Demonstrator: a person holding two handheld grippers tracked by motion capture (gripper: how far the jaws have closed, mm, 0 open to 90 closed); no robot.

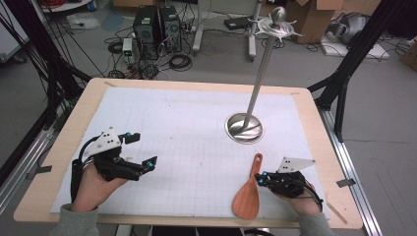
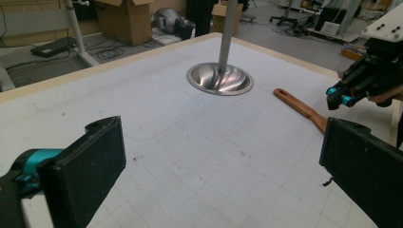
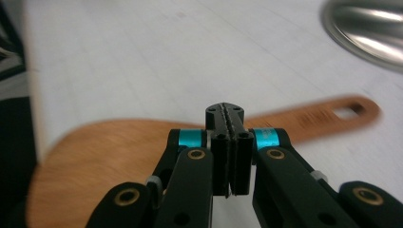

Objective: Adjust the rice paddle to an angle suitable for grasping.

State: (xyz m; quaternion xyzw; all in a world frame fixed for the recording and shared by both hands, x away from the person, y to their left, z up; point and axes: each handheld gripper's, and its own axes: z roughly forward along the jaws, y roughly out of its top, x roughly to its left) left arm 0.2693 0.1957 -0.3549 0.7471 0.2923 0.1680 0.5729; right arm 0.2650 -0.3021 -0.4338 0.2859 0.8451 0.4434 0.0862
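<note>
A wooden spatula [image 1: 249, 192] lies flat near the table's front right edge, handle pointing away toward the stand. My right gripper [image 1: 262, 179] sits just right of its handle, jaws pressed together with nothing between them; in the right gripper view the shut gripper [image 3: 225, 118] hovers in front of the spatula [image 3: 142, 137]. My left gripper [image 1: 143, 150] rests at the front left, jaws wide apart and empty. In the left gripper view its black pads [image 2: 90, 171] frame bare mat, with the spatula handle [image 2: 302, 108] and the right gripper [image 2: 341, 96] farther off.
A metal stand with a round steel base [image 1: 244, 128] and a tall pole [image 1: 263, 64] rises at the table's centre right. A white gridded mat [image 1: 187, 132] covers the wooden table [image 1: 74, 118]. Cables, computers and boxes lie on the floor beyond.
</note>
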